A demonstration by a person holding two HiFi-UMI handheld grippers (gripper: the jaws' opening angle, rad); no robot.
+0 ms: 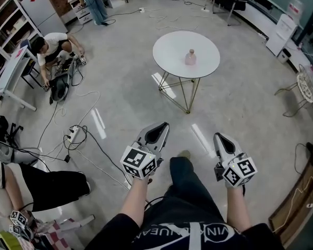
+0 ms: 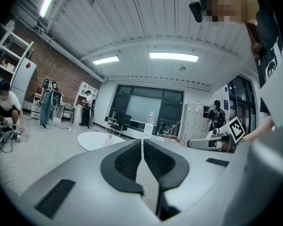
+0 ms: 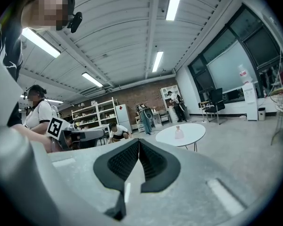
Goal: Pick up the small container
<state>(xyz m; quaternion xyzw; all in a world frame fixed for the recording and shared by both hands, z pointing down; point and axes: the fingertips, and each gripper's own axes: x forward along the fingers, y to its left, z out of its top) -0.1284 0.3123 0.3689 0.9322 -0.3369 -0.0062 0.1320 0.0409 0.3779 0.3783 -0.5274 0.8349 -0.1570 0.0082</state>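
- The left gripper is held with its jaws pressed together; nothing is caught between the ribbed pads.
- The right gripper is likewise closed tight and empty.
- Both grippers are held out side by side, roughly level, above the grey floor. In the head view the person's forearms and a dark trouser leg are seen beneath them.
- The small container, pale pink and bottle-shaped, is stood upright near the middle of the round white table. It is well ahead of both grippers and touched by neither.
- The table is carried on thin gold wire legs.
- A power strip and loose cables are spread over the floor to the left.
- Further left, a crouching person is seen beside a white bench.
- A wire chair is placed at the right edge.
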